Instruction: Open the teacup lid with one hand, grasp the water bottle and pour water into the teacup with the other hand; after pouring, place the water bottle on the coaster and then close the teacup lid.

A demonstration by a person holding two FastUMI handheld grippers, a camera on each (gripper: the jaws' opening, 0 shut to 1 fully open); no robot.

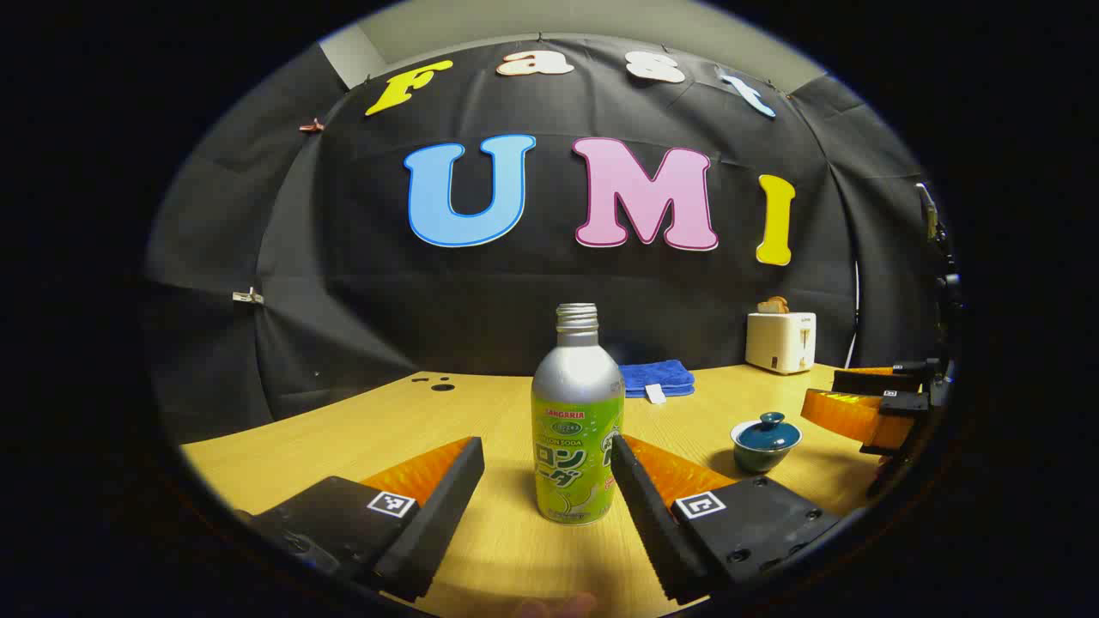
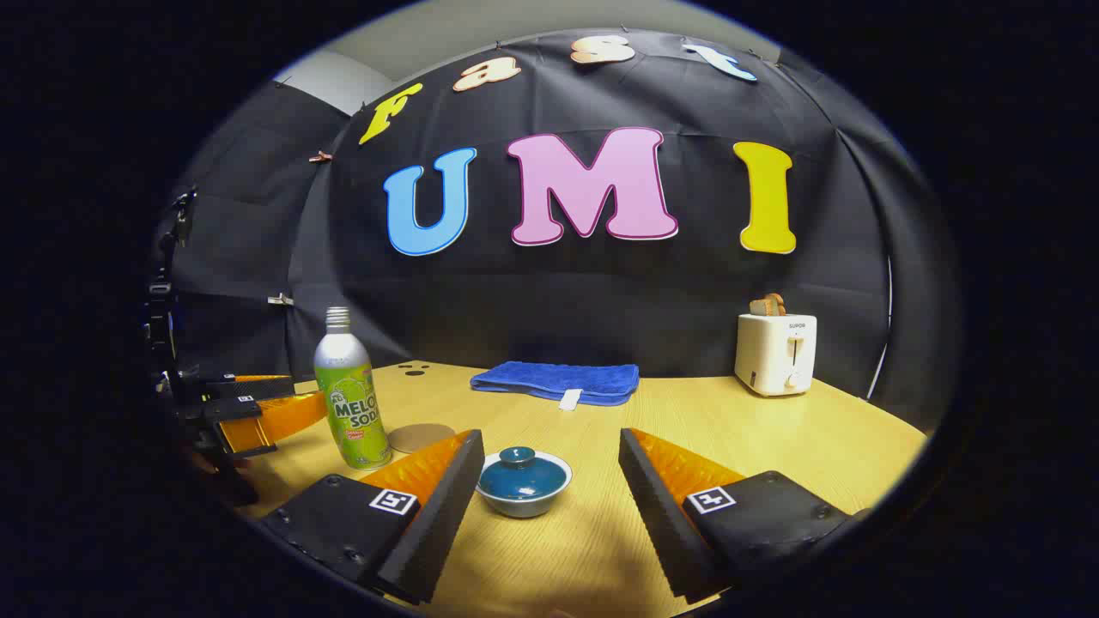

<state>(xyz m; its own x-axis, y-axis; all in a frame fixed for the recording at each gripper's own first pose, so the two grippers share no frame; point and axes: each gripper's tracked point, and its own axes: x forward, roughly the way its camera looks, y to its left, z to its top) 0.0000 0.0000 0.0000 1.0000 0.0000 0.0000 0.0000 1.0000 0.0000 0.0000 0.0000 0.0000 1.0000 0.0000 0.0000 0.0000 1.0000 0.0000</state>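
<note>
A silver bottle (image 1: 577, 421) with a green label and no cap stands upright on the wooden table (image 1: 361, 429). My left gripper (image 1: 547, 468) is open around it, one finger on each side, neither pressing. To the right sits a small teal teacup (image 1: 765, 441) with its lid on. In the right gripper view the same teacup (image 2: 524, 481) lies just ahead between the fingers of my open right gripper (image 2: 549, 468). The bottle (image 2: 350, 390) stands at the left, with a round brown coaster (image 2: 421, 437) beside it.
A folded blue towel (image 2: 558, 381) lies at the back of the table (image 2: 773, 429). A white toaster (image 2: 777, 354) with bread in it stands at the back right. The other gripper (image 1: 867, 403) hovers at the right edge of the left gripper view.
</note>
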